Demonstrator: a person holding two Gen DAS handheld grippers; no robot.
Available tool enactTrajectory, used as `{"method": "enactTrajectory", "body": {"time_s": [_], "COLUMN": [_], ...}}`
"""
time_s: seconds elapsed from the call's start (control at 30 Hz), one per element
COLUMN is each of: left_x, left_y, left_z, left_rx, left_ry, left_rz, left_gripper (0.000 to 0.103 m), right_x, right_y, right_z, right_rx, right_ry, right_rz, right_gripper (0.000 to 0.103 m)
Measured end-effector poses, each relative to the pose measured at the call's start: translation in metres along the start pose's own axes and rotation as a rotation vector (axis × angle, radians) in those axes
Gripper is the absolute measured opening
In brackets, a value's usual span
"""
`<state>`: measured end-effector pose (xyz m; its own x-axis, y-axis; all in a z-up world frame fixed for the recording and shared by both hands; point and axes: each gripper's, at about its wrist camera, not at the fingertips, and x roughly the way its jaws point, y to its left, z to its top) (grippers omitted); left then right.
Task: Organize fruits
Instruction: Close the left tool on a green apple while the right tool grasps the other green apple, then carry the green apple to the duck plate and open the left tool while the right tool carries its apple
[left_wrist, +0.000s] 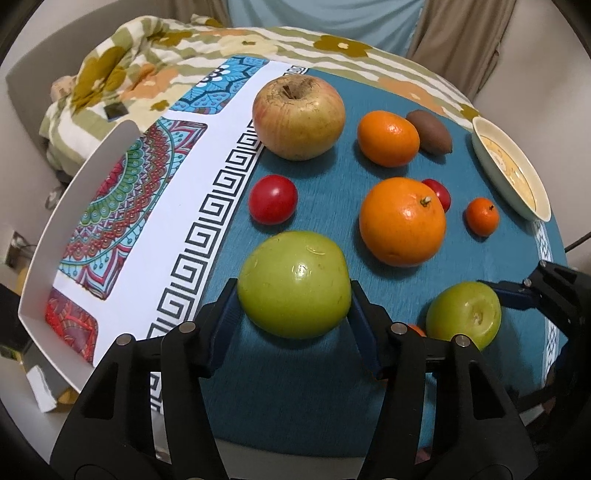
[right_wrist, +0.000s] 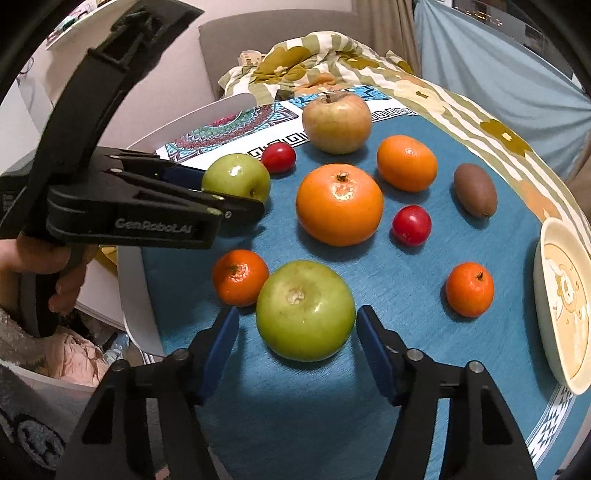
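A green apple (left_wrist: 293, 284) lies on the blue cloth between the fingers of my left gripper (left_wrist: 293, 299), and both blue pads press its sides. The right wrist view shows the same grip from the side, on that apple (right_wrist: 236, 177). A second green apple (right_wrist: 306, 310), stem end up, sits between the pads of my right gripper (right_wrist: 297, 325). The right pad is at its skin, while a strip of cloth shows between the left pad and the apple. That apple (left_wrist: 463, 314) also appears low on the right of the left wrist view.
On the cloth lie a yellow-red apple (left_wrist: 299, 118), a big orange (left_wrist: 402, 221), a smaller orange (left_wrist: 388, 138), a kiwi (left_wrist: 430, 131), two red fruits (left_wrist: 272, 199) and two tangerines (right_wrist: 240, 277). A cream bowl (right_wrist: 539, 266) stands right, a white tray (left_wrist: 74, 221) left.
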<state>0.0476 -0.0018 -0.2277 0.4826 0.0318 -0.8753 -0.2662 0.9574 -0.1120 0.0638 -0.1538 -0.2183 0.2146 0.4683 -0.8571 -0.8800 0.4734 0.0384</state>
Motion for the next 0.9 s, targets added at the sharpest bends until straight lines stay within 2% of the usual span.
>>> {"method": "enactTrajectory", "body": {"time_s": [0.1, 0.43, 0.7, 0.9], "left_x": [-0.003, -0.026, -0.065, -0.088], "left_y": [0.001, -0.005, -0.033, -0.068], "left_z": [-0.004, -0.002, 0.02, 0.049], "left_rx": [-0.003, -0.004, 0.034, 0.101], "left_ry": [-0.001, -0.028, -0.091, -0.161], "left_rz": [0.003, 0.009, 0.009, -0.041], "left_gripper": [0.061, 0.061, 0.061, 0.061], "right_x": [0.002, -0.016, -0.068, -0.112], "right_y": [-0.003, -0.013, -0.04, -0.074], "right_z": [0.0, -0.002, -0.004, -0.007], "right_rx": [-0.006, 0.05, 0.159, 0.257], "right_ry": [0.001, -0.02, -0.09, -0.145], "right_rz": [-0.003, -0.006, -0.068, -0.152], "right_gripper": [0.049, 0.049, 0.049, 0.049]}}
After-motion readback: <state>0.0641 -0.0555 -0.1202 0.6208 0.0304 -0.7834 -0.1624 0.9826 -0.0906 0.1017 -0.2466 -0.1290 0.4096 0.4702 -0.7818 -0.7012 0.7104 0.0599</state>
